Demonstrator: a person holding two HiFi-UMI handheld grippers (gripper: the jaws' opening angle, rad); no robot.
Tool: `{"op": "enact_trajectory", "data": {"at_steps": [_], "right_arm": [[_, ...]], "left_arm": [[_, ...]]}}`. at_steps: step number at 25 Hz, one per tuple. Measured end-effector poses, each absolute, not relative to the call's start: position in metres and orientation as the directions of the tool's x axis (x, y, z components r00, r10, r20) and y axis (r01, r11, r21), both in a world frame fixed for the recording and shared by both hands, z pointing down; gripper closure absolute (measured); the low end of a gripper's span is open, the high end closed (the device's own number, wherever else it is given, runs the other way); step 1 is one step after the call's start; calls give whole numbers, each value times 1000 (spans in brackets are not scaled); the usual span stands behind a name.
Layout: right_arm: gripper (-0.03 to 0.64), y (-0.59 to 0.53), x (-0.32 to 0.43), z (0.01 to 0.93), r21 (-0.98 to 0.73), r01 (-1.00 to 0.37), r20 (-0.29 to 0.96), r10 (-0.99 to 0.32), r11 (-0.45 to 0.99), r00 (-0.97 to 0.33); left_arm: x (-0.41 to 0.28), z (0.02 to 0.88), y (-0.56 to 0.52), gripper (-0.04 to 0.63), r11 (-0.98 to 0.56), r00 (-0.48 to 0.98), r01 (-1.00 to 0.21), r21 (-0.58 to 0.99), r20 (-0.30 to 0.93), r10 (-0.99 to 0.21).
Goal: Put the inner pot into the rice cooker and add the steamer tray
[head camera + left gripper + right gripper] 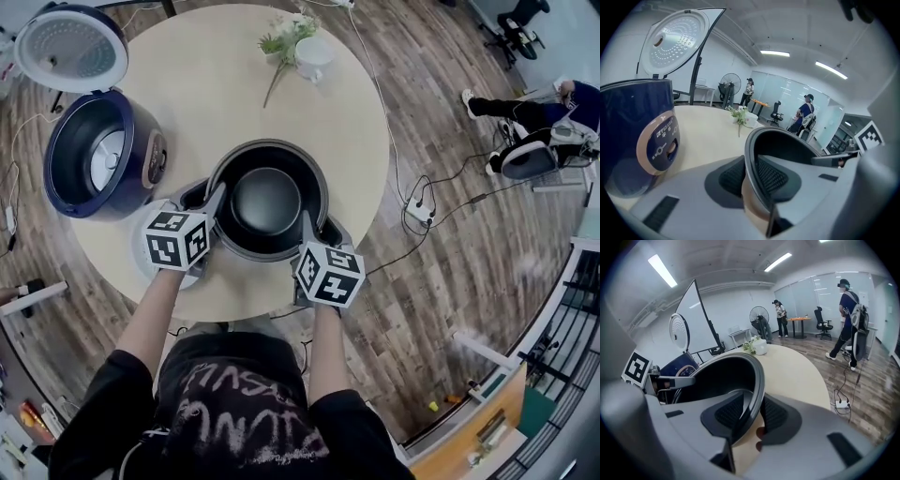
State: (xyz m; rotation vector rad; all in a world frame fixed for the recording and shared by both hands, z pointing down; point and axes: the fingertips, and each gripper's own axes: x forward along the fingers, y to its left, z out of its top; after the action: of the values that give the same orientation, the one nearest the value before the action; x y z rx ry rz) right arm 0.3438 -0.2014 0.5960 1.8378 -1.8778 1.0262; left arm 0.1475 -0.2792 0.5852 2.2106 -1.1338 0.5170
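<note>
The round beige surface [216,84] fills the upper middle of the head view. A dark blue rice cooker [98,155] with its lid open stands at the left edge. A white cup [312,56] with flowers [286,39] stands at the top. The inner pot [267,199] is near the lower edge; I cannot tell whether it rests there. A pale round thing [141,267], mostly hidden, lies at the lower left.

Bare worktop [234,84] lies open from the inner pot [266,199] toward 12 o'clock. At 10 o'clock the rice cooker [98,155] stands near, its mouth uncovered and its lid [70,47] raised behind it. A flower cup [312,56] stands at 1 o'clock.
</note>
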Motion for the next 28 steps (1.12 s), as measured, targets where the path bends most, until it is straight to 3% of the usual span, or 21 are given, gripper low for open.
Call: {"op": "enact_trajectory", "data": {"at_steps": [28], "right_arm": [[518,-219,302,460,-241,-970,432,-893,24,-129]], "left_arm": [[96,440,-277,522,-468,550,-829,306,292,-783]]}}
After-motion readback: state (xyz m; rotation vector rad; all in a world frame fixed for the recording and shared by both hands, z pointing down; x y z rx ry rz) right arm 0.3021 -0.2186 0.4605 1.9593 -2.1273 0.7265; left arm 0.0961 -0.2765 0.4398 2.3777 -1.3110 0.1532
